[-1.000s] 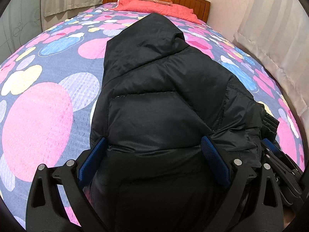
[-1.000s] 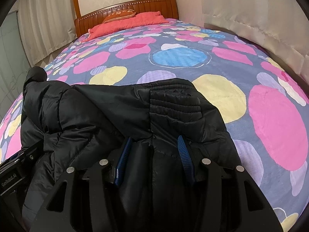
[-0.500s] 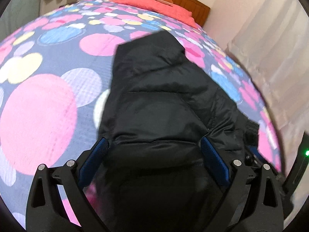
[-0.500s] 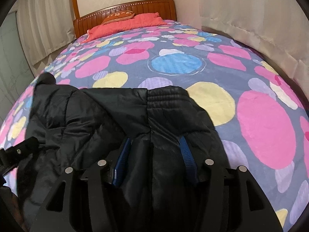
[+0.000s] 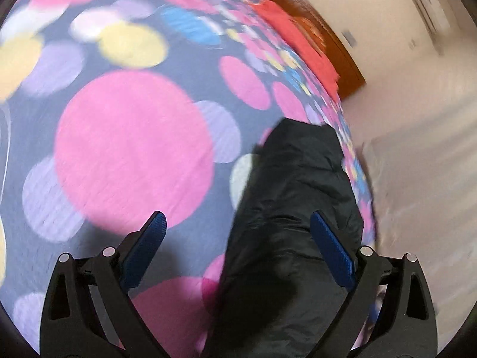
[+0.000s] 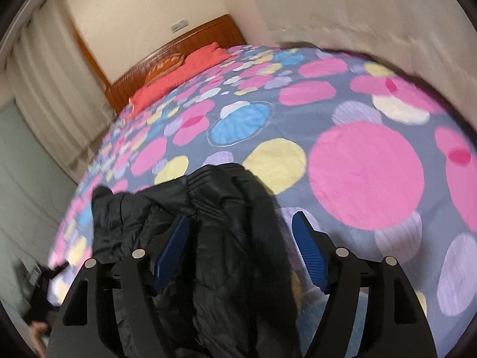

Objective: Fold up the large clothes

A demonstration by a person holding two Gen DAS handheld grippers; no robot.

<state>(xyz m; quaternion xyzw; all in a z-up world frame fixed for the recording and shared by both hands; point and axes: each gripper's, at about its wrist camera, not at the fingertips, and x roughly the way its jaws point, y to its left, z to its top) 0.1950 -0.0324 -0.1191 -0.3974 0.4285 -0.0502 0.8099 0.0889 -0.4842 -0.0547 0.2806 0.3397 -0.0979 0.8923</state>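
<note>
- Black jacket (image 5: 295, 223) is seen in the lower centre-right of the left wrist view, bunched into a long heap on the bedspread (image 5: 131, 149); the frame is blurred.
- Left gripper (image 5: 238, 223) is spread wide; its blue pads (image 5: 331, 253) are apart, the right one over the jacket and the left one over bare bedspread. Nothing is pinched.
- In the right wrist view the jacket (image 6: 208, 226) is found lower centre-left, with a ribbed cuff or hem at its top edge.
- Right gripper (image 6: 241, 226) is opening; jacket cloth lies between the pads (image 6: 310, 256), but the right pad stands clear of it. Contact at the left pad cannot be told.
- Jacket's right edge in the left wrist view runs close to the bed's right side, beside a pale curtain (image 5: 417, 208).
- Wide bare bedspread is left on the left half of the left wrist view, and on the right and upper half of the right wrist view.
- Red pillow (image 6: 179, 71) and wooden headboard (image 6: 190, 38) are seen far up, well apart from the jacket.
- A dark object at the lower left edge of the right wrist view is too blurred to name.
</note>
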